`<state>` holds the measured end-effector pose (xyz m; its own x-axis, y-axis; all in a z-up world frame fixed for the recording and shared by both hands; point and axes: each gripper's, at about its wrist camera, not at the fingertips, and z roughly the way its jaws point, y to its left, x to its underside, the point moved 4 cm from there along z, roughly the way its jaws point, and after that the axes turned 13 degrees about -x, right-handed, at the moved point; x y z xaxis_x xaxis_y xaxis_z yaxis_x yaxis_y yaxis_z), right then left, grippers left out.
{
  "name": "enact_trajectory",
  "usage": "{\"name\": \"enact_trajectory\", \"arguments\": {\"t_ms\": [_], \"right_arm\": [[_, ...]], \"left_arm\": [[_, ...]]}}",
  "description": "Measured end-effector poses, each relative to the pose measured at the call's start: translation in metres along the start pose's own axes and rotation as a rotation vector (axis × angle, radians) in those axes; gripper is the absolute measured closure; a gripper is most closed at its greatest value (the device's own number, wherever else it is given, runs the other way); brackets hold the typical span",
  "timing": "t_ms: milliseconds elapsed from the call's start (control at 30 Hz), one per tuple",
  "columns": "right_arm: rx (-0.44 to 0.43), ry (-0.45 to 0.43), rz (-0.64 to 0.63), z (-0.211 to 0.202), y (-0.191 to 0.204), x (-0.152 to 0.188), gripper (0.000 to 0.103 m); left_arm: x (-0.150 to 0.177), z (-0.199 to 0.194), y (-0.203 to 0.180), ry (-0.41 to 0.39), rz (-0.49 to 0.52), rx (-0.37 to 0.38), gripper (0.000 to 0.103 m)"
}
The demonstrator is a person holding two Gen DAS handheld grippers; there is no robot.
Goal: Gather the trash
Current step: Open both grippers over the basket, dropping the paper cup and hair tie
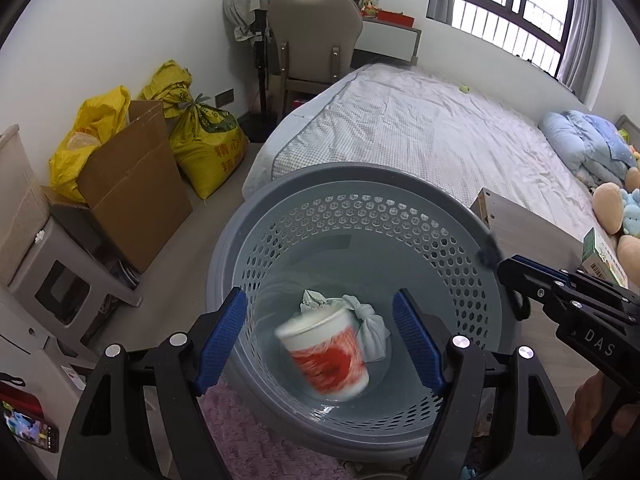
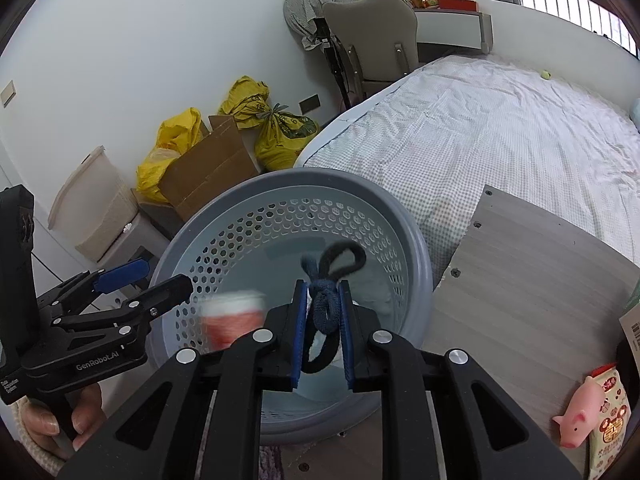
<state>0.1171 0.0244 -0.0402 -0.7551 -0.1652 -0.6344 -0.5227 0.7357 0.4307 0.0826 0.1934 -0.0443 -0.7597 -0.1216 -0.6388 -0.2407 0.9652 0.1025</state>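
A grey perforated trash basket [image 1: 224, 264] stands on the floor by the bed. My left gripper [image 1: 320, 340] is open above its mouth. A white and red paper cup [image 1: 326, 354], motion-blurred, is inside the basket below the open fingers, free of them; it also shows in the right wrist view [image 2: 232, 318]. Crumpled paper [image 1: 316, 300] and a knotted pale cloth [image 1: 370, 330] lie at the bottom. My right gripper [image 2: 324, 312] is shut on a dark blue and black hair tie [image 2: 326, 304] over the basket [image 2: 416, 256]. It shows in the left wrist view [image 1: 504, 264] at the basket's right rim.
A wooden bedside table [image 2: 540, 280] stands right of the basket, with a pink pig toy [image 2: 578, 416] and a snack packet [image 2: 612, 412]. The bed [image 1: 420, 128] lies behind. A cardboard box [image 1: 132, 184] and yellow sacks [image 1: 208, 140] stand left. A pink rug [image 1: 248, 440] lies below.
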Motion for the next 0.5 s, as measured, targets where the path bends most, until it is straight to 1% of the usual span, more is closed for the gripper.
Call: {"name": "enact_trajectory", "arguments": {"t_ms": [33, 67, 100, 167, 267, 333, 433, 500], "right_arm": [[0.002, -0.003, 0.001, -0.0009, -0.0001, 0.0000, 0.075], [0.005, -0.008, 0.000, -0.0021, 0.0001, 0.0000, 0.064], [0.011, -0.021, -0.004, -0.0049, 0.0006, -0.0003, 0.056], [0.020, -0.035, -0.009, -0.0079, 0.0005, -0.0012, 0.053], [0.025, -0.042, -0.012, -0.0103, 0.0013, -0.0018, 0.052], [0.026, -0.041, -0.010, -0.0105, 0.0014, -0.0009, 0.050], [0.028, -0.036, -0.008, -0.0101, 0.0011, 0.0010, 0.050], [0.032, -0.034, -0.009, -0.0105, 0.0010, 0.0020, 0.049]], "left_arm": [[0.0003, -0.0001, 0.0005, 0.001, -0.001, -0.001, 0.023], [0.0007, -0.0006, 0.0009, 0.001, -0.003, -0.002, 0.021], [0.0004, -0.0004, 0.0021, 0.000, -0.004, -0.002, 0.020], [0.0007, -0.0007, 0.0039, 0.002, -0.008, -0.005, 0.019], [0.0006, -0.0014, 0.0072, 0.002, -0.022, -0.012, 0.015], [0.0014, -0.0022, 0.0087, 0.002, -0.027, -0.016, 0.014], [0.0033, -0.0032, 0.0092, 0.004, -0.030, -0.023, 0.011], [0.0044, -0.0039, 0.0098, 0.004, -0.031, -0.026, 0.011]]}}
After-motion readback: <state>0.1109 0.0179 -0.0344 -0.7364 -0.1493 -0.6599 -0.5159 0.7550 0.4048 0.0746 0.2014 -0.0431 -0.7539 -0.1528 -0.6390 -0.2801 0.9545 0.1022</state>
